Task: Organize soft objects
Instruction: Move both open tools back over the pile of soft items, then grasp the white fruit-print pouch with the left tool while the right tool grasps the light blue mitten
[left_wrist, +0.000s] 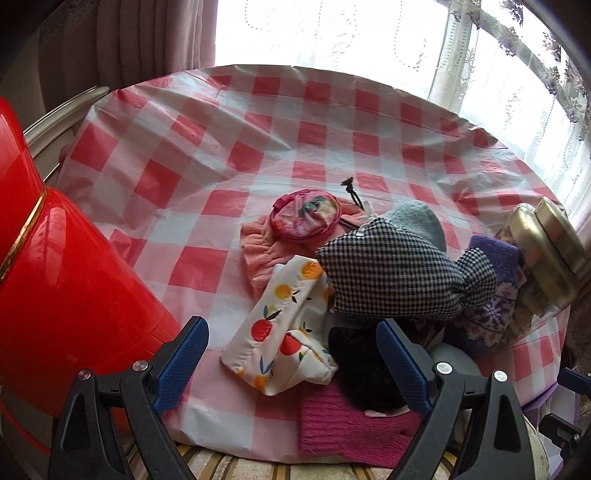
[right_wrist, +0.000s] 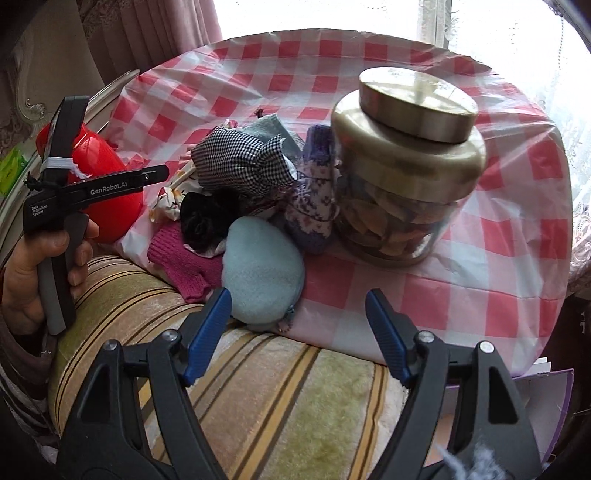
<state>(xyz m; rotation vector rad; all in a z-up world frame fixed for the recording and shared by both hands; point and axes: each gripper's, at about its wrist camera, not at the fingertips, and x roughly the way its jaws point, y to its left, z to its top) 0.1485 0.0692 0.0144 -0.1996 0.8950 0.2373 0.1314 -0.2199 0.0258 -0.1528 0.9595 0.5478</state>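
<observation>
A pile of soft things lies on the red-checked table (left_wrist: 207, 155). It holds a fruit-print pouch (left_wrist: 280, 328), a black-and-white checked bag (left_wrist: 399, 273), a round pink pouch (left_wrist: 304, 216) on a peach cloth (left_wrist: 258, 251), a magenta knit (left_wrist: 343, 424), a black fuzzy piece (right_wrist: 207, 218), a purple floral sock (right_wrist: 314, 206) and a pale blue pad (right_wrist: 262, 266). My left gripper (left_wrist: 291, 354) is open, just short of the fruit pouch. My right gripper (right_wrist: 297, 321) is open and empty before the pale blue pad.
A red plastic bin (left_wrist: 62, 280) stands at the left of the table. A glass jar with a gold lid (right_wrist: 402, 166) stands right of the pile. A striped cushion (right_wrist: 277, 398) lies below the table edge. Curtained windows are behind.
</observation>
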